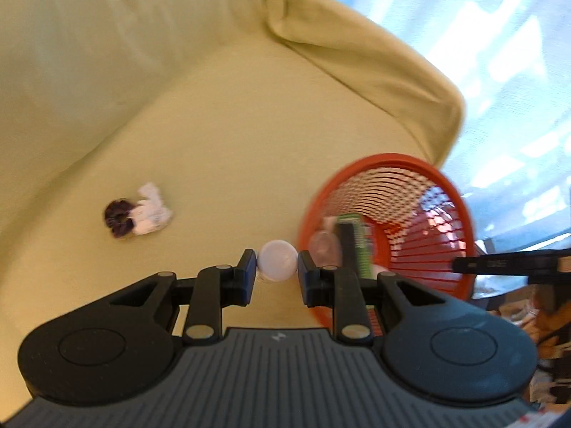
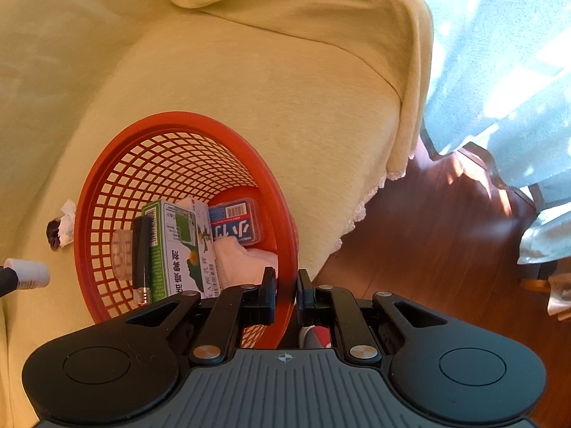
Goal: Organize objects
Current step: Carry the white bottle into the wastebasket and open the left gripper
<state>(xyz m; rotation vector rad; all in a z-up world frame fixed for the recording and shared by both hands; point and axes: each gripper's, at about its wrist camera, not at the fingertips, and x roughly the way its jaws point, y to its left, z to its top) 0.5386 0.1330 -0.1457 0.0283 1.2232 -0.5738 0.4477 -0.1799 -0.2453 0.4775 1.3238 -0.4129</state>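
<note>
Setting: a sofa (image 2: 249, 82) draped in pale yellow-green cloth is seen, with a wooden floor (image 2: 428, 232) and a sunlit curtain (image 2: 499, 53) off its right end.
Left gripper (image 1: 277, 262): it is clamped on a small white bottle (image 1: 277, 259), whose round cap is pinched between the two pads, just left of the basket's rim and above the seat.
Right gripper (image 2: 286, 294): the rim of a red mesh basket (image 2: 107, 192) is gripped between its narrowly set fingers, one pad inside the wall and one outside.
Basket: it rests on the seat cushion near the sofa's right end, tipped toward the cameras.
Basket contents: a green and white box (image 2: 178, 249), a black pen-like object (image 2: 141, 256), a clear round item (image 2: 121, 253), a blue packet with a barcode (image 2: 235, 223) and pale pink cloth (image 2: 242, 260) are seen inside.
Left on the seat: a dark scrunchie (image 1: 117, 217) lies touching a crumpled white tissue (image 1: 151, 210), well apart from the basket.
</note>
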